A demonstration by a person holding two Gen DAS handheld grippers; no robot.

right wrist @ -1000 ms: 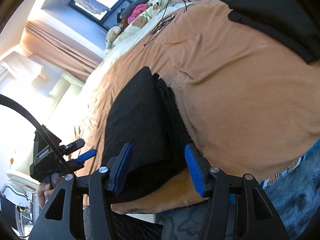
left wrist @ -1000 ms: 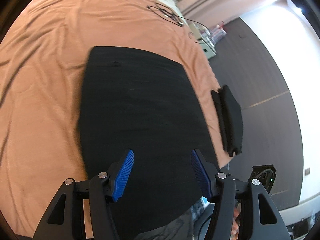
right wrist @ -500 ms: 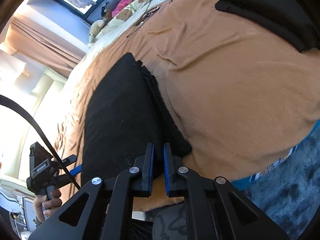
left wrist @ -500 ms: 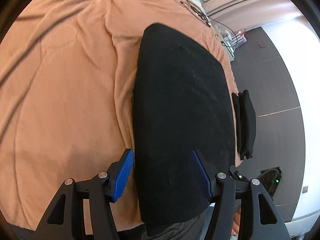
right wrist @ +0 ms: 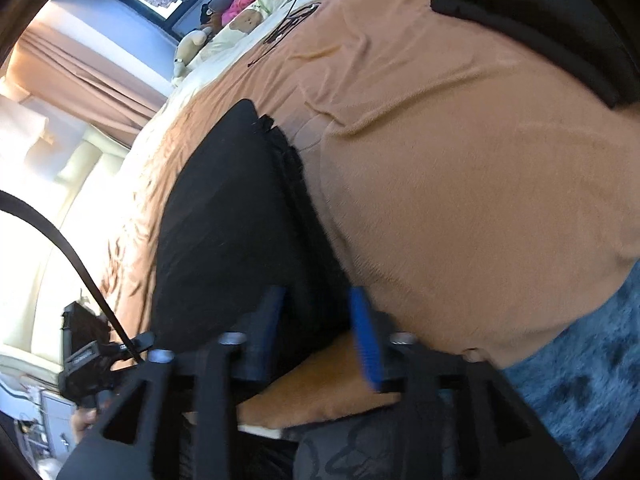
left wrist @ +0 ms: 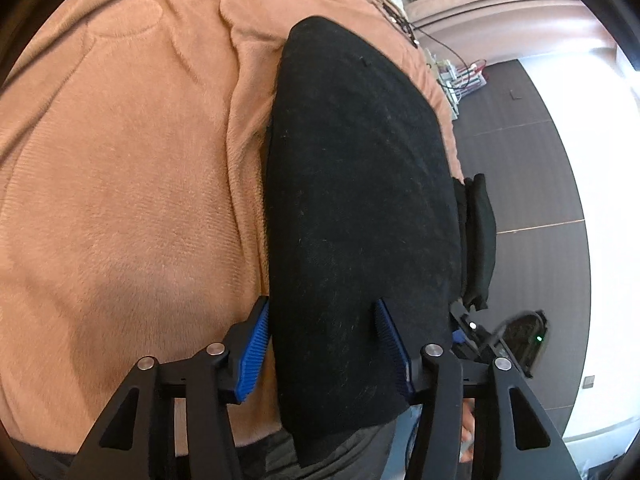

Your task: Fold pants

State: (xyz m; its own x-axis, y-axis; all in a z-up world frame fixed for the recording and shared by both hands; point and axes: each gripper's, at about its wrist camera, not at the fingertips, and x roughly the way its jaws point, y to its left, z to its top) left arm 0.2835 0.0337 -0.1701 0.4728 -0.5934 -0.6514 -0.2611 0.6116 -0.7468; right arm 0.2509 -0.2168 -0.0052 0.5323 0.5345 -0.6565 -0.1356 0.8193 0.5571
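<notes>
The black folded pants (left wrist: 360, 200) lie flat on the tan blanket (left wrist: 120, 160), near the bed's front edge. My left gripper (left wrist: 322, 332) hangs low over their near end. Its jaws are closing, one blue pad at the pants' left edge and the other over the cloth, neither pinching it. In the right wrist view the pants (right wrist: 224, 220) show their layered right edge. My right gripper (right wrist: 318, 320) straddles that edge near the front corner, blurred, and its jaws are opening with the cloth between them but not squeezed.
A second folded black garment (left wrist: 478, 240) lies at the bed's right edge, also visible top right (right wrist: 540, 20). A black cable (right wrist: 292, 24) and stuffed toys (right wrist: 244, 12) lie far up the bed. A blue rug (right wrist: 580, 380) and dark floor (left wrist: 528, 180) lie beside the bed.
The right gripper shut at the pants' front right corner half a second ago and has now opened again. The left gripper sank and shifted toward the pants' left edge, and its jaws narrowed slightly.
</notes>
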